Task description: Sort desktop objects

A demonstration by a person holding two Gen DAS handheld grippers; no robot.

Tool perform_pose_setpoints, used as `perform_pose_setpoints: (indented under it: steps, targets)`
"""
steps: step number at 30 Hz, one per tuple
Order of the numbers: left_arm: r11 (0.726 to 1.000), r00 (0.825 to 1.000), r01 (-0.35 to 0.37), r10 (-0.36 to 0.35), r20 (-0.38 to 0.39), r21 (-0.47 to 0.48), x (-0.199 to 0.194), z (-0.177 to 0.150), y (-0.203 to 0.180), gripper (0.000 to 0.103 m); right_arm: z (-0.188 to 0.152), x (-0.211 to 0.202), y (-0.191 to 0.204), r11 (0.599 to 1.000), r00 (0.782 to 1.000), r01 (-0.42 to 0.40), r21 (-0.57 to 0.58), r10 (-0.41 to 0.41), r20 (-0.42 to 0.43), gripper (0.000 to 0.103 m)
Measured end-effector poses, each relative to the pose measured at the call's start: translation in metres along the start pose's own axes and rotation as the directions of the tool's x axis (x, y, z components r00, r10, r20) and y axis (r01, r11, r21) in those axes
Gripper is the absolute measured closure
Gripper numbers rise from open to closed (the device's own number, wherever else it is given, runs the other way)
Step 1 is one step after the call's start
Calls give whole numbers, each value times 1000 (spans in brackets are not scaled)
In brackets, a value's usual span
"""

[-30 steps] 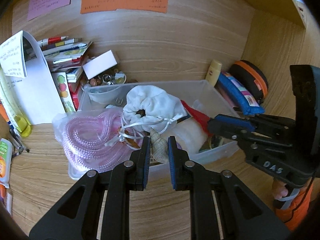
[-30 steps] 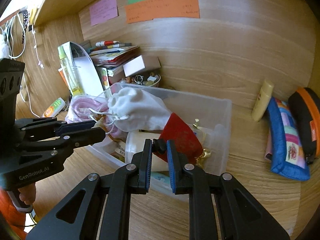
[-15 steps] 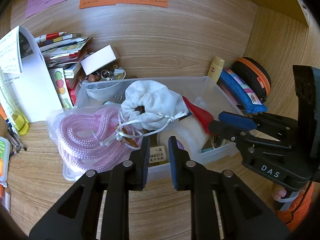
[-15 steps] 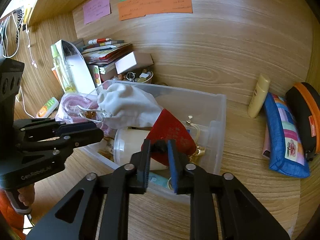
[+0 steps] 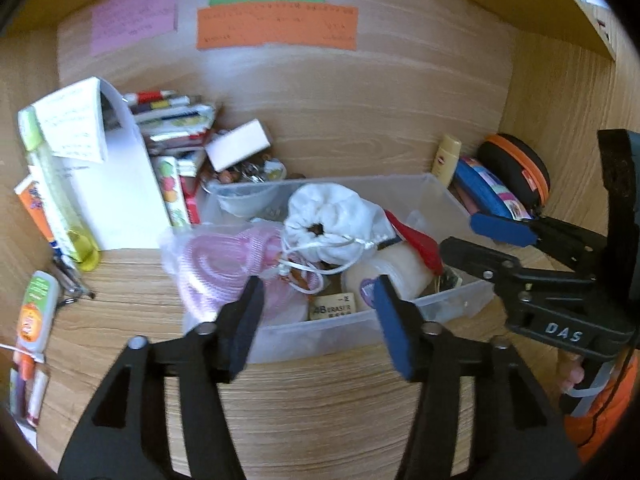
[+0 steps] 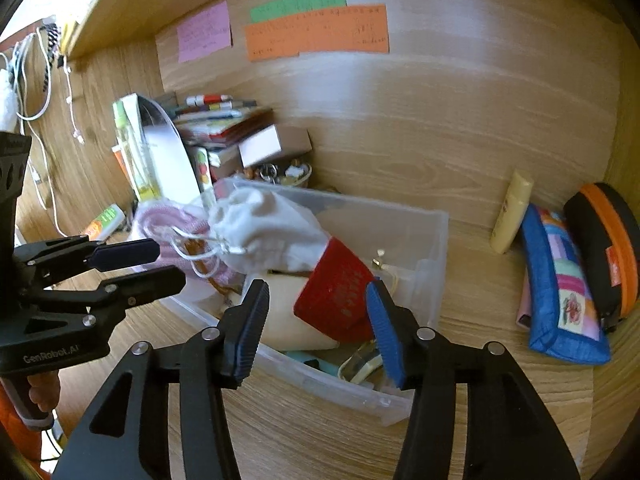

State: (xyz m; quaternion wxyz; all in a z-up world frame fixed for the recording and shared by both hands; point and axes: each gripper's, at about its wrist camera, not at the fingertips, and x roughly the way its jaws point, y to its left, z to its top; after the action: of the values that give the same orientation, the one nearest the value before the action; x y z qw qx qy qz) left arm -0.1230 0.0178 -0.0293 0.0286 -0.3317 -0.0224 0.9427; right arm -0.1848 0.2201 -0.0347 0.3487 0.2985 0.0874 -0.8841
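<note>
A clear plastic bin (image 5: 400, 180) holds a white drawstring pouch (image 5: 336, 216), a bag of pink rope (image 5: 216, 264), a red pouch (image 5: 416, 236) and an eraser (image 5: 332, 310). My left gripper (image 5: 316, 300) hovers over the bin's near wall. Its jaws are opening, with nothing between them. From the right, my right gripper (image 6: 316, 300) stands over the red pouch (image 6: 336, 296). Its jaws are also opening, and the pads are clear of the pouch. Each gripper shows in the other's view: the right gripper (image 5: 460, 236) and the left gripper (image 6: 168, 262).
Beside the bin on the right lie a yellow tube (image 6: 512, 212), a blue pencil case (image 6: 560, 280) and a black and orange case (image 6: 608, 248). Stacked books (image 5: 172, 128), a white paper stand (image 5: 116, 184) and a green tube (image 5: 36, 308) crowd the left. Wooden walls close the back and sides.
Both grippers went from shut to open. The small shell has left the left jaws, and the right jaws have let go of the red pouch, which lies in the bin. The left gripper drew back slightly.
</note>
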Motion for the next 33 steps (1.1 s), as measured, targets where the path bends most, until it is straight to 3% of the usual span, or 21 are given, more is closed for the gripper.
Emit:
perform_pose_setpoints:
  steps: [7,10,14,18,24,29,33]
  targets:
    - [999,997,-45,45,68,3,-27,0,1,23,2,-25,12,997,996,64,-45,-62,60,25]
    - [998,994,-65,64,94,8,-37,-1,0,9,0,-36,17,994,993,88,-57,-84,78,22]
    - [997,990,-81,80,115,4,-50,-5,2,3,-3,-53,26,988,986,134,-70,-127,106,19]
    - [996,988,-85,86,126,-19,-64,-10,8,2,-6,-69,31,987,981,153,-52,-145,125,7]
    - [996,980,-83,87,181,-29,-93,-19,10,2,-14,-94,35,983,973,182,-9,-179,146,0]
    - [995,968,-99,100,232,-17,-113,-26,2,0,-20,-113,42,980,967,197,-12,-192,166,0]
    - [996,968,-85,85,237,-9,-121,-29,-4,0,-20,-126,47,979,960,205,-13,-199,197,0]
